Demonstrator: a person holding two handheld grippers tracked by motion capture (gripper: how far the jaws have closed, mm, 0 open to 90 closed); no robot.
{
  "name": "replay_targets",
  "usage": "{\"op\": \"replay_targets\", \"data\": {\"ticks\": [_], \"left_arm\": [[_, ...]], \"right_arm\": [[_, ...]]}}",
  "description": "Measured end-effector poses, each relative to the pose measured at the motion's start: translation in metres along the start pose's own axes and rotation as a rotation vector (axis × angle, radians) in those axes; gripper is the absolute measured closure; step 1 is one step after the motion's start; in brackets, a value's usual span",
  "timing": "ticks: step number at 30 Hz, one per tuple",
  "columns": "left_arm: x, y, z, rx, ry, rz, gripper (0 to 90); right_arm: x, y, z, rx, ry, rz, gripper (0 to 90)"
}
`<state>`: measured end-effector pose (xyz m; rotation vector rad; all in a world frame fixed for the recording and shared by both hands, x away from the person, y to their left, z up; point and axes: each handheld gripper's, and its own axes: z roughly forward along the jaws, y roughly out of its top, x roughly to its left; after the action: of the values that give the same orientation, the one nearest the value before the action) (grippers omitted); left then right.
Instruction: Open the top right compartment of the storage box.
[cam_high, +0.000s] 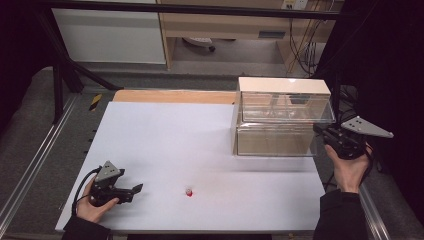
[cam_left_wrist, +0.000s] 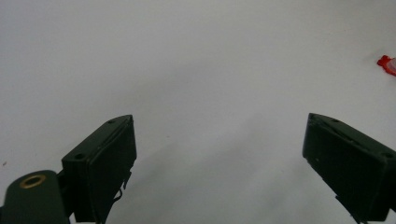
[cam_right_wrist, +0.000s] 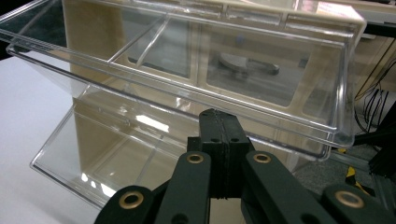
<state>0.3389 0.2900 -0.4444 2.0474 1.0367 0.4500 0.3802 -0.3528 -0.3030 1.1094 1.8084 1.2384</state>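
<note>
- On the white table (cam_high: 200, 145), near its front edge, a small red thing (cam_high: 189, 192) is seen, well apart from everything else
- At the front left corner of the table, the left claw (cam_high: 134, 192) is held low by the person's left hand (cam_high: 95, 202), and it is pointed toward the small red thing
- From the left gripper view, the jaws of the left claw (cam_left_wrist: 219, 154) are seen spread wide apart, with nothing held between them and bare table under them
- The small red thing (cam_left_wrist: 387, 64) is seen at the far right edge of that view, off to the side of the jaws
- At the back right of the table, a clear plastic bin unit (cam_high: 282, 117) is stood, with two clear bins stacked one over the other and tipped outward
- Just beside the right end of the bin unit, the right claw (cam_high: 320, 131) is held up by the person's right hand (cam_high: 350, 167)
- From the right gripper view, the jaws of the right claw (cam_right_wrist: 219, 122) are seen pressed tight together with nothing between them, close under the front lip of the upper clear bin (cam_right_wrist: 196, 70)
</note>
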Motion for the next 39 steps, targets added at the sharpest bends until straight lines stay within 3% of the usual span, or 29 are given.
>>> {"op": "replay_targets", "data": {"ticks": [18,39], "left_arm": [[-0.001,0.000,0.000,0.000,0.001,0.003,9.7],[-0.001,0.001,0.000,0.002,-0.006,0.001,9.0]], "right_arm": [[-0.001,0.023,-0.010,-0.036,-0.018,-0.022,90.0],[-0.007,0.040,-0.006,-0.074,-0.040,-0.021,90.0]]}}
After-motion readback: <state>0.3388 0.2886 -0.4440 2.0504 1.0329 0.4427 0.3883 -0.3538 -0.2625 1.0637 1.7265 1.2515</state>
